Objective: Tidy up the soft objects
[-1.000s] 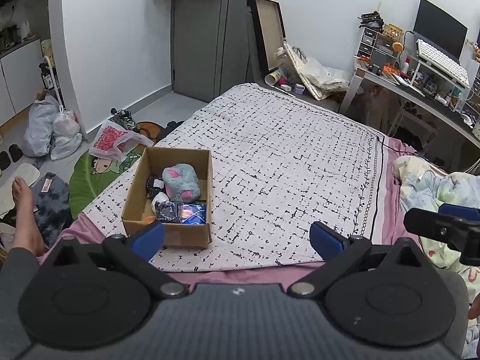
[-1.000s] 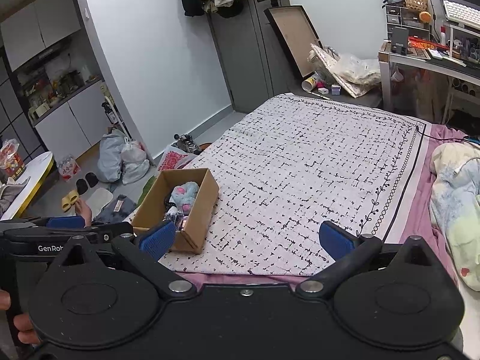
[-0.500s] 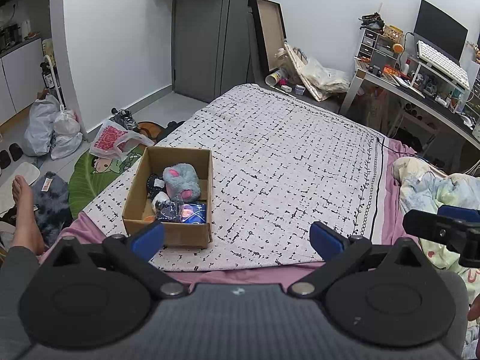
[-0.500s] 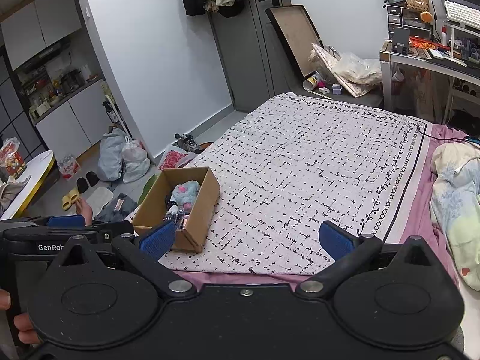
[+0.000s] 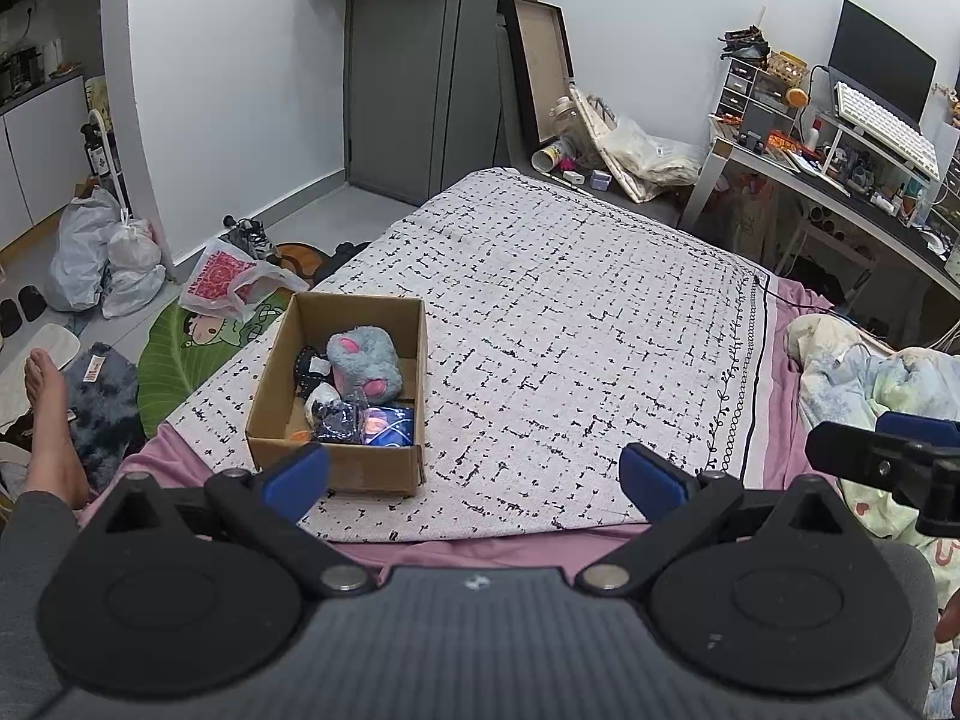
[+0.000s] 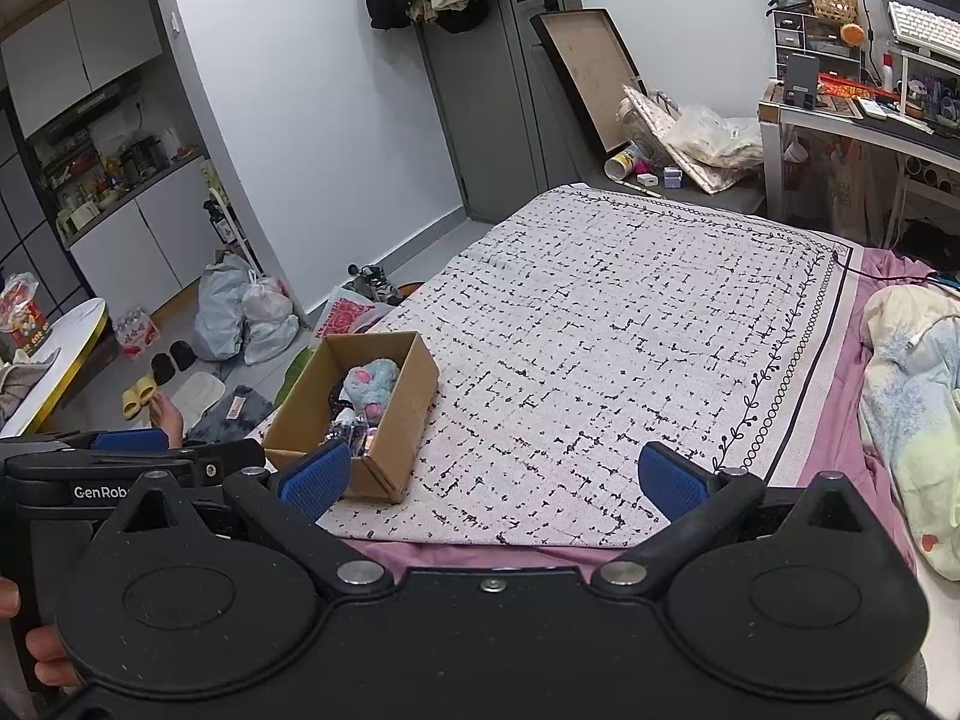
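Bed (image 5: 774, 324): fills the middle of both views, with a pink sheet showing along its near and right edges.
Blanket (image 5: 570, 330): white with black dashes, spread flat over most of the bed; a leafy border runs down its right side.
Quilt (image 5: 870, 378): pale blue and green, bunched up at the right edge of the bed, beside the blanket.
Desk (image 5: 840, 180): against the far right wall, crowded with a monitor, a keyboard and small items.
Box (image 5: 342, 468): open brown cardboard, sitting on the near left corner of the blanket, close to the bed's edge.
Plush toy (image 5: 363, 363): grey with pink patches, lying inside the box toward its far end, on top of other things.
Packets (image 5: 366, 423): dark and shiny, in the near end of the box, just beside the plush toy; what they are cannot be told.
Left gripper (image 5: 474, 474): held over the near edge of the bed, blue fingers spread wide with nothing between them.
Right gripper (image 6: 492, 480): likewise held over the near edge, fingers wide apart and empty, its left finger in front of the box's near corner.
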`<state>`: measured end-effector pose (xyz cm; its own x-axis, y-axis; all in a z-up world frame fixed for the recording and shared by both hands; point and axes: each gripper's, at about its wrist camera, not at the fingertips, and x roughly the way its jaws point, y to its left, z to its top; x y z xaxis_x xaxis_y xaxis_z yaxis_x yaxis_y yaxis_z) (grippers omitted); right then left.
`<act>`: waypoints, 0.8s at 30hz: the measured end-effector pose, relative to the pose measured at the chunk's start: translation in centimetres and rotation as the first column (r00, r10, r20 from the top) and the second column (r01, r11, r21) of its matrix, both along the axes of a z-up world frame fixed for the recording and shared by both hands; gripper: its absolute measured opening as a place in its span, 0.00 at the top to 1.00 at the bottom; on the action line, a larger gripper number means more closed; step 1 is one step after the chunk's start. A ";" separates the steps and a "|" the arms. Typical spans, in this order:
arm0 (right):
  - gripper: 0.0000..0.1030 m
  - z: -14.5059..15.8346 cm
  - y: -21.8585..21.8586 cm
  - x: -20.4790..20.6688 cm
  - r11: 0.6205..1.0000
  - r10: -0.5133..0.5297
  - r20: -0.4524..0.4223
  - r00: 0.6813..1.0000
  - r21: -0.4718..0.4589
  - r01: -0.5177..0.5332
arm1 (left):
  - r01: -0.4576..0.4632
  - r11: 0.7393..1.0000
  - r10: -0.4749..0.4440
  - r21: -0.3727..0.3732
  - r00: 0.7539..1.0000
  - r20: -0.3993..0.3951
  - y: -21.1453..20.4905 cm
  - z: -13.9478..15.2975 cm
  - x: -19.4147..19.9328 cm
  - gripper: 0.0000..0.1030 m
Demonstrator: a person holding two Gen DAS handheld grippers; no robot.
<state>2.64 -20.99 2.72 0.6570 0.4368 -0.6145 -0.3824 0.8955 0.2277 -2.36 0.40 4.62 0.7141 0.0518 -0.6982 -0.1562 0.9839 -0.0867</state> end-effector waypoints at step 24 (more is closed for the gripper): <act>0.00 0.1 0.1 0.2 1.000 0.000 0.002 1.000 -0.006 0.000 | 0.001 1.000 -0.001 0.007 1.000 -0.001 0.2 0.2 0.3 0.01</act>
